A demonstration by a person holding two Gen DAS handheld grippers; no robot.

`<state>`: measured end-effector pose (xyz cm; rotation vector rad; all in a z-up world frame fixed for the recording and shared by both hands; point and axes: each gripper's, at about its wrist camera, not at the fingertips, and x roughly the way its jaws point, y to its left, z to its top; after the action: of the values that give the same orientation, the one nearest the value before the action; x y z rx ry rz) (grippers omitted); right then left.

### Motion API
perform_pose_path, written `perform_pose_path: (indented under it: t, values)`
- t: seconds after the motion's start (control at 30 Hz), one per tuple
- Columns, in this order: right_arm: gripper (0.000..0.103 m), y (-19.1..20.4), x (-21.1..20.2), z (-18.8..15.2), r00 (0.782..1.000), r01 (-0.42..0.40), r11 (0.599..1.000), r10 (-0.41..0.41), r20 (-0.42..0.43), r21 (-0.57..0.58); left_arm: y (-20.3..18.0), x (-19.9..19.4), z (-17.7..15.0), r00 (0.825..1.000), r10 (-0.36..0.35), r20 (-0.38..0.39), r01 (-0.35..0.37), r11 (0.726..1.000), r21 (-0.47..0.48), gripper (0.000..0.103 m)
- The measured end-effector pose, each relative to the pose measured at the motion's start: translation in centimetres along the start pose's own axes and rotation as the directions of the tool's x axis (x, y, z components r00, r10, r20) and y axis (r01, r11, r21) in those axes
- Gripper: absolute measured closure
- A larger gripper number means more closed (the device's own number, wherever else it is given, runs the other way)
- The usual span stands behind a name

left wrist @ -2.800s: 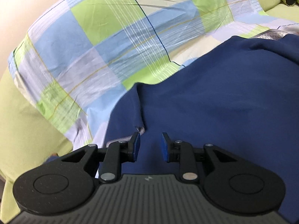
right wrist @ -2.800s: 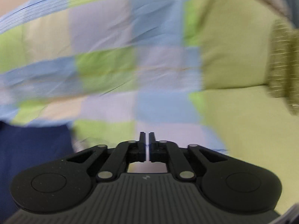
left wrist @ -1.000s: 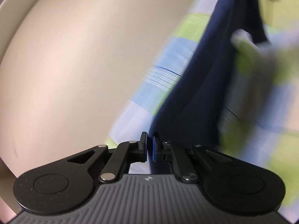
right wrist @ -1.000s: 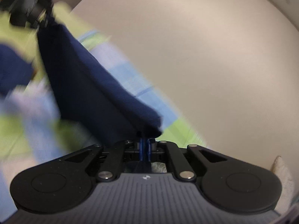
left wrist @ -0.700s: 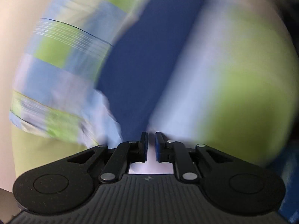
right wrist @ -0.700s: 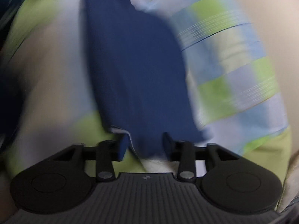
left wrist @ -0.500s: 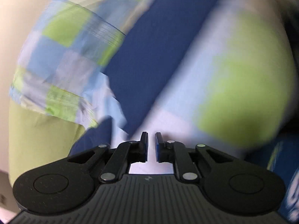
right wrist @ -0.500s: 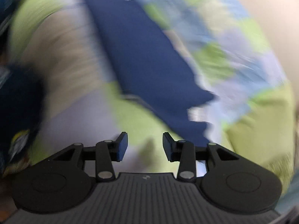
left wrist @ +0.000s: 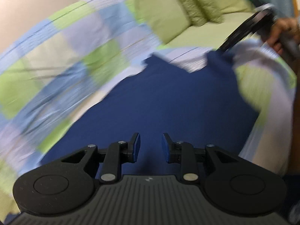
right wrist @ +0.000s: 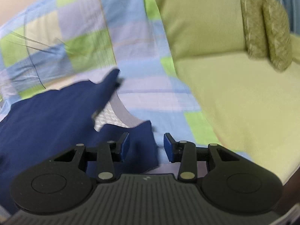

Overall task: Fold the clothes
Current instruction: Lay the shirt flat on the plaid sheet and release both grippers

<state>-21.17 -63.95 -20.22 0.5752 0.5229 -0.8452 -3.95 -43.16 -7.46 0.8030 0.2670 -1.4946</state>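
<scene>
From the left wrist, the left tongs (left wrist: 149, 145) were seen opening, nothing pinched, above the navy garment (left wrist: 168, 101) spread on the checked sheet (left wrist: 61, 56). The right tongs (left wrist: 243, 31) appeared beyond — blurred, in a hand (left wrist: 281, 31).

From the right wrist, the right tongs (right wrist: 146, 146) were spread — a garment corner (right wrist: 142, 146) lay between them, seemingly ungripped, beside the green sofa cushion (right wrist: 234, 93).

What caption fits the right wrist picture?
Open right gripper over a navy shirt on a checked sheet.
</scene>
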Motion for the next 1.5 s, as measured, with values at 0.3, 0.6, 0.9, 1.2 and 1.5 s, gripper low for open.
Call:
perform_pose_path:
  t: [0.3, 0.6, 0.9, 1.2, 1.5]
  values:
    - [0.1, -0.3, -4.0, 0.7, 0.991, -0.13, 0.985, 0.125, 0.048, 0.116, -7.9, 6.3, 4.7, 0.978, -0.156, -0.137, 0.16, 0.987, 0.021, 0.068]
    - [0.101, -2.8, -6.4, -1.9, 0.998, -0.067, 0.959, 0.064, 0.018, 0.275, -9.8, 8.4, 5.8, 0.972, -0.098, -0.212, 0.102, 0.995, 0.01, 0.089]
    - [0.057, -1.7, -9.7, -3.3, 0.973, 0.19, 0.963, -0.211, 0.092, 0.192, -5.2, 4.3, 6.2, 0.995, -0.035, -0.093, 0.046, 0.992, 0.119, 0.062]
    - [0.103, 3.5, -1.3, 1.4, 0.982, -0.156, 0.944, 0.117, 0.146, 0.29, 7.2, 16.8, 7.2, 0.982, -0.138, -0.13, 0.155, 0.98, 0.125, 0.082]
    - [0.092, 5.1, 3.2, 7.7, 0.997, -0.066, 0.911, 0.074, -0.005, 0.406, 12.0, 21.3, 17.1, 0.949, -0.254, -0.184, 0.283, 0.948, 0.148, 0.074]
